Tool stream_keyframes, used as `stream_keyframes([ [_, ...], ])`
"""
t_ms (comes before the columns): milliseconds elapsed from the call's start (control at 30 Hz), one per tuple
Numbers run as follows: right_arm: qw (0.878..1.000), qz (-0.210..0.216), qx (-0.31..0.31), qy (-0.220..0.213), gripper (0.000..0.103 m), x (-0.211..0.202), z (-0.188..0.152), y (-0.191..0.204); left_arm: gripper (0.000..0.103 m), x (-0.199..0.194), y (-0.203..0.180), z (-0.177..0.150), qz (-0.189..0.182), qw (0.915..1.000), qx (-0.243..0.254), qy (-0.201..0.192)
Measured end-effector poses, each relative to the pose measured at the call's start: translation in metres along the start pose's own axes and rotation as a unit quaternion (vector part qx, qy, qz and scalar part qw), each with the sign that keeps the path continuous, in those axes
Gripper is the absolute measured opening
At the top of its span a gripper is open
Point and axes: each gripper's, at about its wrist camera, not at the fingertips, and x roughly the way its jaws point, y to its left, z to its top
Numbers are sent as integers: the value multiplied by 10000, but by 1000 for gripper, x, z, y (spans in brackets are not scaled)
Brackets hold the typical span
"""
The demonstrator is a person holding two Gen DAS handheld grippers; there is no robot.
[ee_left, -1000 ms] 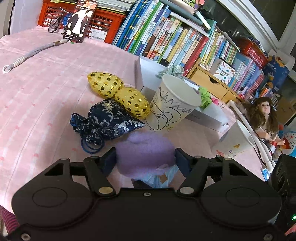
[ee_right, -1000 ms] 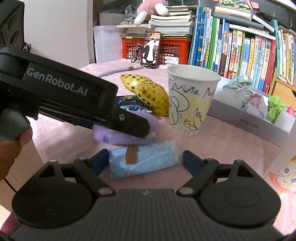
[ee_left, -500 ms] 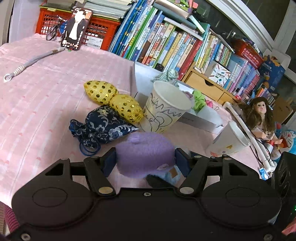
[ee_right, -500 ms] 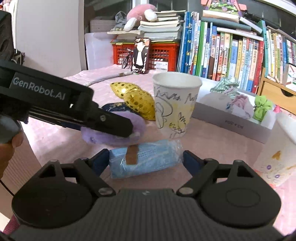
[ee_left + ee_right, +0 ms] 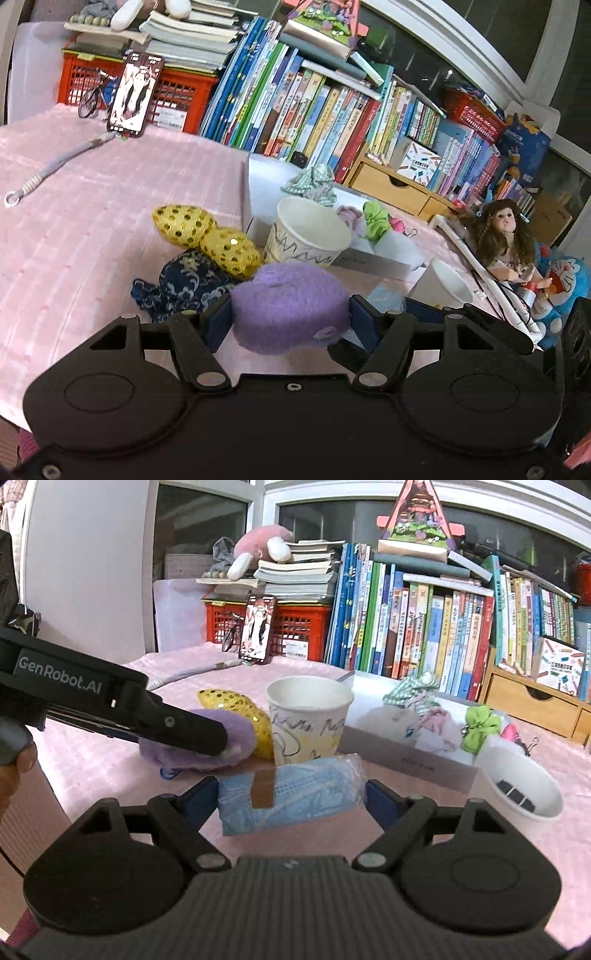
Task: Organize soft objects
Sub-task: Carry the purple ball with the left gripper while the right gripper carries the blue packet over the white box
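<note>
Two grippers, each clamped on a soft item, above a pink-clothed table [image 5: 92, 206].

Left wrist view: left gripper [image 5: 290, 319] clenched on a fuzzy purple pouch [image 5: 290, 306], both blue pads pressed into its sides, pouch lifted off the cloth. Just beyond, a navy brocade drawstring bag [image 5: 184, 284] lying on the table, touching two gold sequined pouches [image 5: 207, 236] set end to end. Behind the purple pouch, a doodled paper cup [image 5: 308, 236] standing upright, and behind that a low grey box [image 5: 369, 258] with soft items inside: a checked green cloth [image 5: 314, 182], a pale pink scrunchie [image 5: 349, 214], a lime-green scrunchie [image 5: 375, 218]. To the right, a second paper cup [image 5: 448, 286] tipped on its side; a sliver of light blue packet [image 5: 388, 297] visible beside the right pad. Doll [image 5: 498, 236] seated at far right; books [image 5: 314, 103] lined up along the back.

Right wrist view: right gripper [image 5: 291, 799] grasping a rolled pack of blue face masks [image 5: 303, 794] in clear wrap, a strip of brown tape across its front, held crosswise between the pads, clear of the table. Left gripper reaching in from the left edge, purple pouch in its grip, close beside the gold pouches and the upright cup. Grey box to the right of the cup, lime scrunchie near its right end. Tipped cup lying in front of the box's right corner, mouth toward the camera.
</note>
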Motion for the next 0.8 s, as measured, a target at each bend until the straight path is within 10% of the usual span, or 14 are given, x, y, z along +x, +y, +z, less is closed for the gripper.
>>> stream_keyframes([
  [800, 9979, -478, 247, -347, 88, -21, 39, -53, 65, -2, -34, 62, -104, 9969, 641, -455],
])
